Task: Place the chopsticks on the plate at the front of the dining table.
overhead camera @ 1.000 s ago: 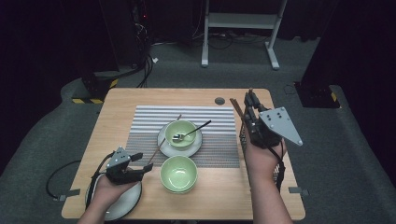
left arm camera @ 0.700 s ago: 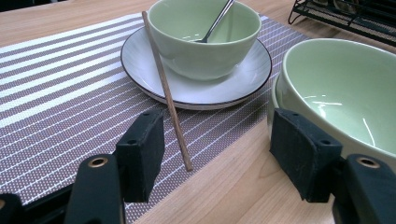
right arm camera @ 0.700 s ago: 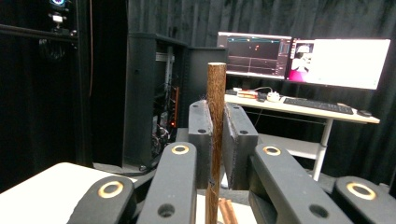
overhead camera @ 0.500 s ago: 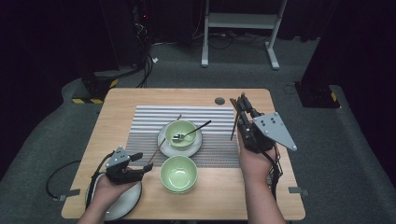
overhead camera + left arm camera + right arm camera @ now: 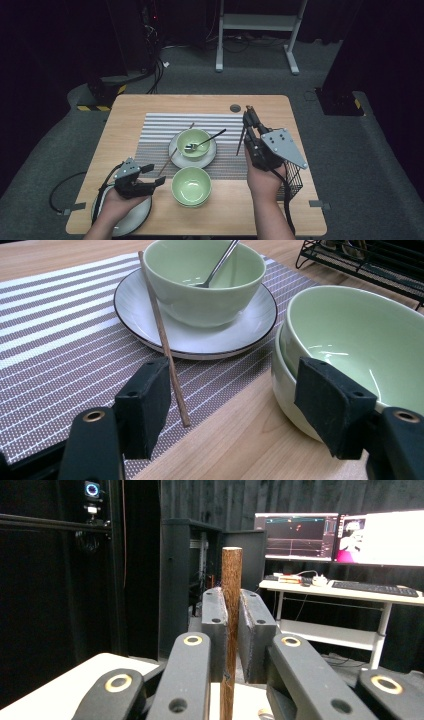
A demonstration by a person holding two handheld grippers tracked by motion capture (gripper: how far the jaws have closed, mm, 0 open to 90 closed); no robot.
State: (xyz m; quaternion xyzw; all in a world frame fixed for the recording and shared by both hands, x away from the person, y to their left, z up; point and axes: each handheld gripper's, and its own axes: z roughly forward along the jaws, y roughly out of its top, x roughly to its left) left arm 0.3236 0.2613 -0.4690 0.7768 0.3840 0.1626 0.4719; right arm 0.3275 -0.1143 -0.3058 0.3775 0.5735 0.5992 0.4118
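Note:
My left gripper (image 5: 156, 174) rests low at the table's front left, open, its jaws having just been opening. In the left gripper view (image 5: 235, 390) the near end of a brown chopstick (image 5: 162, 335) lies on the mat between the jaws, just inside the left pad (image 5: 147, 400), and no pad presses it. That chopstick (image 5: 175, 150) leans on a white plate (image 5: 175, 152) holding a green bowl (image 5: 194, 140) with a spoon (image 5: 205, 141). My right gripper (image 5: 248, 117) is shut on a second chopstick (image 5: 241, 140), whose stick (image 5: 230, 625) stands upright between the pads.
Stacked green bowls (image 5: 191, 186) sit at the front centre, close to my left gripper's right jaw (image 5: 350, 335). A striped placemat (image 5: 155, 130) covers the table's middle. A black wire basket (image 5: 296, 175) stands at the right edge. Another plate (image 5: 132, 220) lies under the left hand.
My right gripper has moved left toward the bowl and slightly down, carrying its chopstick. The left hand has stayed where it was.

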